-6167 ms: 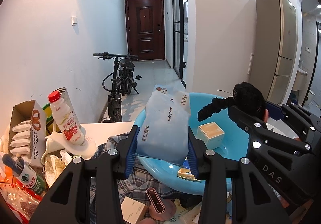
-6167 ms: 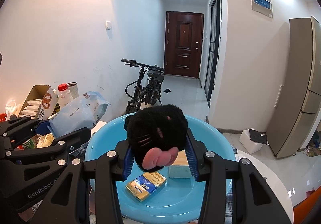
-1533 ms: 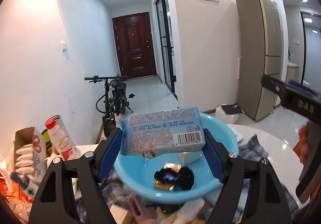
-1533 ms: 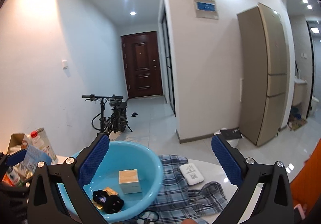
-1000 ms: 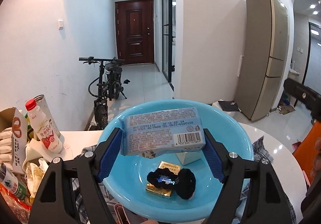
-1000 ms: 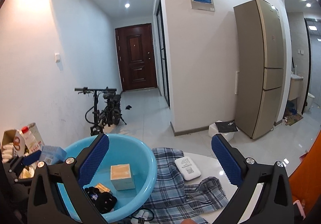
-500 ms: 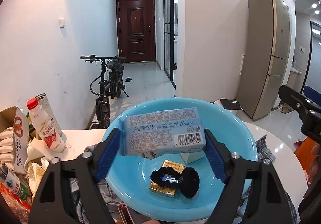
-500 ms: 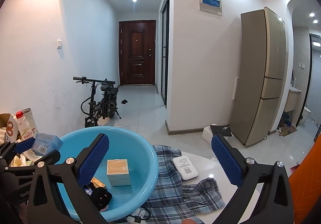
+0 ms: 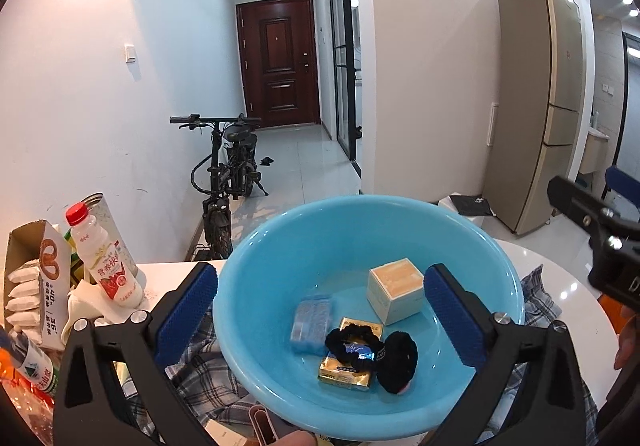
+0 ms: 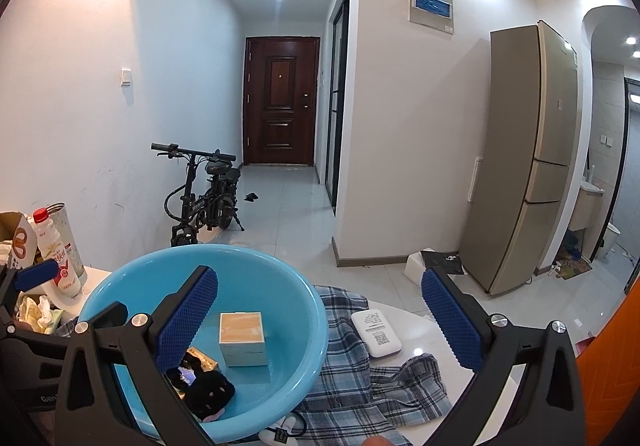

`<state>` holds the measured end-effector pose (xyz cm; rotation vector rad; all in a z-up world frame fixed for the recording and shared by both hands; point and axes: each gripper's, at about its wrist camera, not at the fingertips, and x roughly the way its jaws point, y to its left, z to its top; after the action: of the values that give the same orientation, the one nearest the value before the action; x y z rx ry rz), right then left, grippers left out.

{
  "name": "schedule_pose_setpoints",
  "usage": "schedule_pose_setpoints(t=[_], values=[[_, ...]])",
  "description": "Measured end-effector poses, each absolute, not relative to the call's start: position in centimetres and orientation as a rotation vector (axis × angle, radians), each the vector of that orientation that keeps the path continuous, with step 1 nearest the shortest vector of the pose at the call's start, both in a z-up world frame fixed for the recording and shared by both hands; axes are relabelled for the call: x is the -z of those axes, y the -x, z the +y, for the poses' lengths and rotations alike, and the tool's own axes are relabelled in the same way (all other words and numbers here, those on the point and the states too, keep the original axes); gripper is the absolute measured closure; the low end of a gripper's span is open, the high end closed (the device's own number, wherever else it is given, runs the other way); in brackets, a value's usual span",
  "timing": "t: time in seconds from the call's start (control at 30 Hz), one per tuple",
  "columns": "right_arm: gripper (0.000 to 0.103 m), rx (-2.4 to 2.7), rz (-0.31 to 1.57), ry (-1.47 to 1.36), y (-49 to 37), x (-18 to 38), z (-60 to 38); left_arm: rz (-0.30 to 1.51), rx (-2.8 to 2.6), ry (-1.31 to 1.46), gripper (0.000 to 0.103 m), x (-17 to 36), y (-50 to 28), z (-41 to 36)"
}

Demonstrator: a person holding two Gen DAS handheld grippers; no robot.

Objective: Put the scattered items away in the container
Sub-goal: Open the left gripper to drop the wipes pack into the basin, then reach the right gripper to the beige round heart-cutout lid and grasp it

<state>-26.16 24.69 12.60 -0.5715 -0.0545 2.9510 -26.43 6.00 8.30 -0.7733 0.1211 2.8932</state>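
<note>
White walls run back to a dark red door (image 9: 280, 60) in the upper centre of both views, with a black bicycle (image 9: 226, 174) parked against the left wall and a tall beige fridge (image 10: 528, 154) at the right. Filling the lower half of the left wrist view is the blue basin (image 9: 280, 246), sitting on a plaid cloth (image 10: 372, 386) spread over the white table (image 10: 432, 338).

Inside the basin lie a blue wipes pack (image 9: 312, 322) at centre left, a cream box (image 9: 396, 290) to its upper right, a gold packet (image 9: 352, 362) below, a black scrunchie (image 9: 354, 344) on top of that packet, and a black plush toy (image 9: 398, 362) touching the scrunchie's right side.

The left claw (image 9: 320, 314) hangs over the basin, spread wide and holding nothing, its blue pads (image 9: 186, 312) flanking the basin's contents. The right claw (image 10: 320, 322) is likewise spread and empty, framing the basin's right rim and a white device (image 10: 376, 332) that rests on the cloth just right of the basin.

At the left edge of the left wrist view stand a red-capped milk bottle (image 9: 104, 258) and a snack carton (image 9: 32, 282).
</note>
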Motion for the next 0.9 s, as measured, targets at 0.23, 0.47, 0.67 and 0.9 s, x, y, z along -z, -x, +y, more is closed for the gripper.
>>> schedule_pose_setpoints(t=[0.23, 0.47, 0.67, 0.9], values=[[0.000, -2.963, -0.092, 0.542, 25.6, -13.0, 23.6, 0.117, -2.899, 0.746, 0.000, -9.6, 25.5, 5.4], [0.000, -3.036, -0.032, 0.473, 22.6, -14.3, 22.7, 0.106, -2.941, 0.594, 0.000, -12.7, 22.6, 4.0], [0.000, -3.023, 0.042, 0.551, 17.9, -12.6, 23.7, 0.040, -2.875, 0.610, 0.000, -13.4, 22.0, 3.8], [0.000, -2.967, 0.072, 0.743, 11.4, -5.8, 24.0, 0.154, -2.921, 0.570, 0.000, -13.7, 20.6, 5.2]])
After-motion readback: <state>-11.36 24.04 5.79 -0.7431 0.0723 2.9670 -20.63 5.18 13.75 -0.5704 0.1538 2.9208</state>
